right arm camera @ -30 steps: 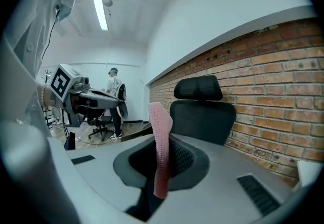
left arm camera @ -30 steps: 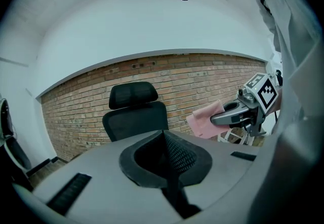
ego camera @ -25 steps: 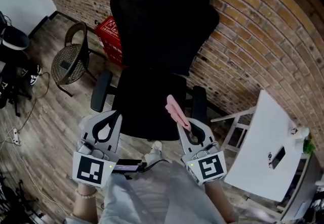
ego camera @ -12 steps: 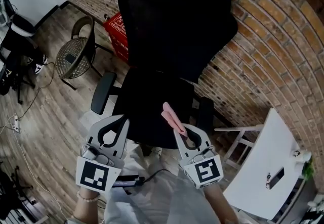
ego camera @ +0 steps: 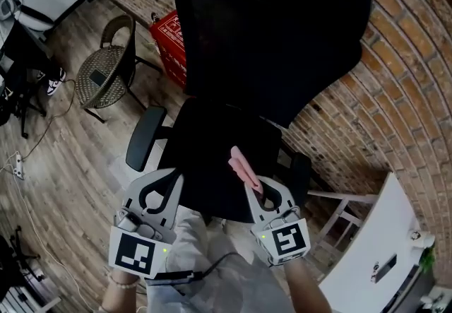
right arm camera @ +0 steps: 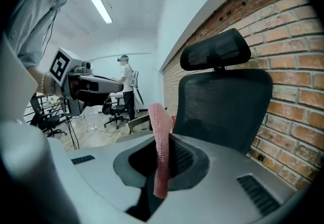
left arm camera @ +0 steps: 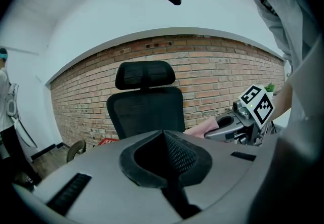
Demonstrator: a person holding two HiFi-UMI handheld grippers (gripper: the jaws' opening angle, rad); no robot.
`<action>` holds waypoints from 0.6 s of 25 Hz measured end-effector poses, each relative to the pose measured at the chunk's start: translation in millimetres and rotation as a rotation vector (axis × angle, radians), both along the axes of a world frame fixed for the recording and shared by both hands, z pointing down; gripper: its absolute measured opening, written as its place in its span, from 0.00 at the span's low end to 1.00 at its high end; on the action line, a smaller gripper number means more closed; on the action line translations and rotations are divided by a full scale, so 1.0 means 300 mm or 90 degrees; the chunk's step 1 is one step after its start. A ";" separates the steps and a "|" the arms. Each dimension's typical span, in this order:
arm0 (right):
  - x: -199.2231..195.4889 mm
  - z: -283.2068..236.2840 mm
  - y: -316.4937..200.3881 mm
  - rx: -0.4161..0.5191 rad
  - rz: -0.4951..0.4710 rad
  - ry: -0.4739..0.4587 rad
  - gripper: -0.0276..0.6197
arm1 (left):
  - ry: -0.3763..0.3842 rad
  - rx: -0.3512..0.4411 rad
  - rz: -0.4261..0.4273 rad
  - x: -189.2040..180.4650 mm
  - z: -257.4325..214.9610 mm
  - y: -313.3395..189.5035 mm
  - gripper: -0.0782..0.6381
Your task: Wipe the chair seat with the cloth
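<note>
Ahead of both tools: black office chair (ego camera: 240, 92), its seat (ego camera: 212, 152) turned toward the person, its tall backrest (ego camera: 275, 29) and headrest (left arm camera: 145, 74) in front of a brick wall (ego camera: 402, 85).
At the seat's front edge, left tool (ego camera: 166, 177): jaws pressed together with nothing between them, on the side of the left armrest (ego camera: 143, 136).
Beside it, right tool (ego camera: 258, 188): jaws clamped on the cloth, roughly level with the left tool and near it.
Held thing, cloth (ego camera: 244, 165): pink and knitted-looking, a narrow folded strip. It sticks out past the right tool's tips and lies over the front part of the seat as the head view shows it. Contact with the seat cannot be told.
Behind the jaws: marker cube (ego camera: 134, 251) of the left tool and marker cube (ego camera: 286, 241) of the right tool, each with a black-and-white square pattern and no letters.
Far left of the left tool: wicker chair (ego camera: 106, 75) on the wooden floor (ego camera: 63, 156).
Beyond the left tool, by the wall: red crate (ego camera: 169, 43) with white print too small to read.
Right of the right tool: white surface (ego camera: 388, 227).
Writing: no brand or label can be read in any view.
</note>
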State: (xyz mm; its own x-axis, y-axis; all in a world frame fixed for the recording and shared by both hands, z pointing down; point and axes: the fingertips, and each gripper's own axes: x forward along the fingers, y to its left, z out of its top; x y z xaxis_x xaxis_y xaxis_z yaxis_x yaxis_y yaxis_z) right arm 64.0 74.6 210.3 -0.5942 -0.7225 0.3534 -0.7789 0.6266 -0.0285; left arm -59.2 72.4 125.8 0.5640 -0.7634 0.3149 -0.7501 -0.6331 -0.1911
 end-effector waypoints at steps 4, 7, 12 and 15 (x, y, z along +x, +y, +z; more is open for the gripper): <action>-0.047 0.103 -0.096 -0.023 0.000 0.010 0.13 | -0.019 -0.003 0.008 -0.045 0.102 -0.064 0.13; -0.080 0.173 -0.164 -0.030 -0.011 0.018 0.13 | -0.010 -0.010 -0.014 -0.083 0.174 -0.125 0.13; -0.155 0.280 -0.248 -0.029 -0.051 0.042 0.13 | -0.022 -0.022 -0.028 -0.159 0.283 -0.209 0.13; -0.201 0.349 -0.291 -0.045 -0.062 0.045 0.13 | -0.017 -0.030 -0.038 -0.206 0.352 -0.257 0.13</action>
State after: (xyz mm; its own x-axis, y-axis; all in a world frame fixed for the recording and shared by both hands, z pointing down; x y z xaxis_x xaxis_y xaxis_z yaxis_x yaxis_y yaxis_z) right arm 3.8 -12.8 315.0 -0.6322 -0.6338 0.4456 -0.7158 0.6980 -0.0227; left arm -120.8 -4.6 231.3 0.5091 -0.7791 0.3658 -0.7816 -0.5964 -0.1827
